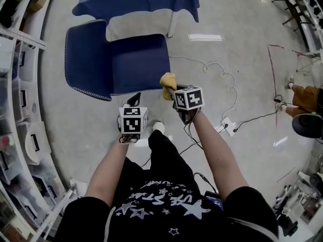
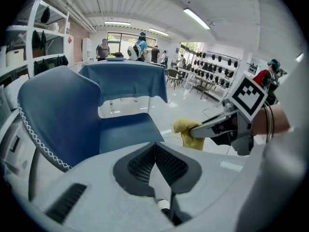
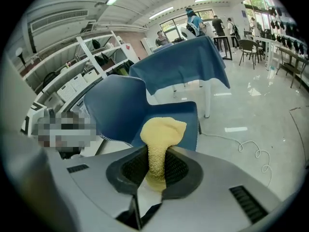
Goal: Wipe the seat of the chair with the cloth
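A blue chair (image 1: pixel 118 59) stands on the floor ahead of me, its seat (image 1: pixel 141 63) bare. My right gripper (image 1: pixel 169 91) is shut on a yellow cloth (image 1: pixel 168 84), held in the air just off the seat's front right corner. In the right gripper view the cloth (image 3: pixel 161 138) bunches up from between the jaws, with the chair seat (image 3: pixel 183 117) behind it. My left gripper (image 1: pixel 135 99) hangs shut and empty near the seat's front edge. The left gripper view shows the chair (image 2: pixel 72 120) to the left and the cloth (image 2: pixel 188 132) to the right.
A table under a blue cloth (image 1: pixel 136 1) stands behind the chair. Shelves (image 1: pixel 20 84) line the left side. A white cable (image 1: pixel 217 69) and a power strip (image 1: pixel 227 126) lie on the floor to the right. A seated person's legs (image 1: pixel 303 97) show at the far right.
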